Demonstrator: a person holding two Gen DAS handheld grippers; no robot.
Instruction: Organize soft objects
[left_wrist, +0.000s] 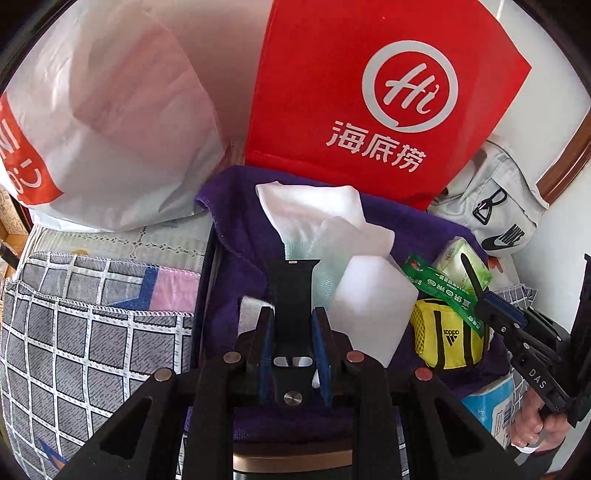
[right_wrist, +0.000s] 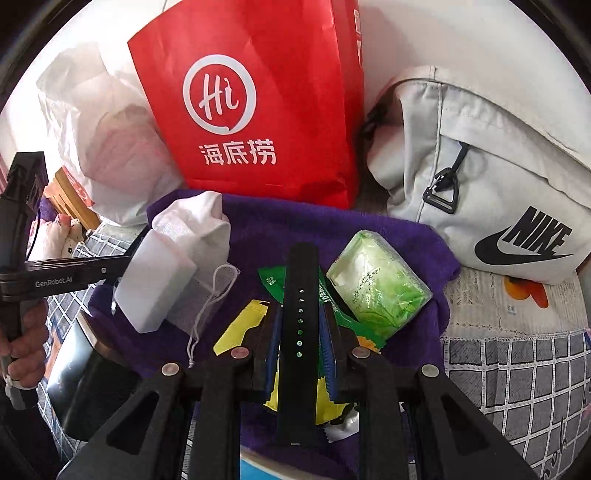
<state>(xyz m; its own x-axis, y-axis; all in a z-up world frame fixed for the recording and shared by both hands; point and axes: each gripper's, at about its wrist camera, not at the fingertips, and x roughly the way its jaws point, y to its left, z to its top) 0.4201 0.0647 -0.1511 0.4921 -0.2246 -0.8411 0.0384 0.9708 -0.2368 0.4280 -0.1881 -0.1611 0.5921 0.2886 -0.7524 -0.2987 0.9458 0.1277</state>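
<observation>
Straps are clamped — one black watch strap (left_wrist: 293, 291) in the left gripper (left_wrist: 292, 325), another (right_wrist: 300, 317) in the right gripper (right_wrist: 300, 332) — held over the purple towel (right_wrist: 388, 236), likely for sorting.

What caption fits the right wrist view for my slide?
Right gripper holds a black strap above a purple towel strewn with soft items.

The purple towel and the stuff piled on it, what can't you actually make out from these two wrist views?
- Purple towel: near edge hidden behind the left gripper in the left wrist view.
- Yellow Adidas pouch: mostly covered by the right gripper and its black strap in the right wrist view.
- Green sachet: print too small, partly under the strap.
- Red bag: top cut off by the frame edge; contents unseen.
</observation>
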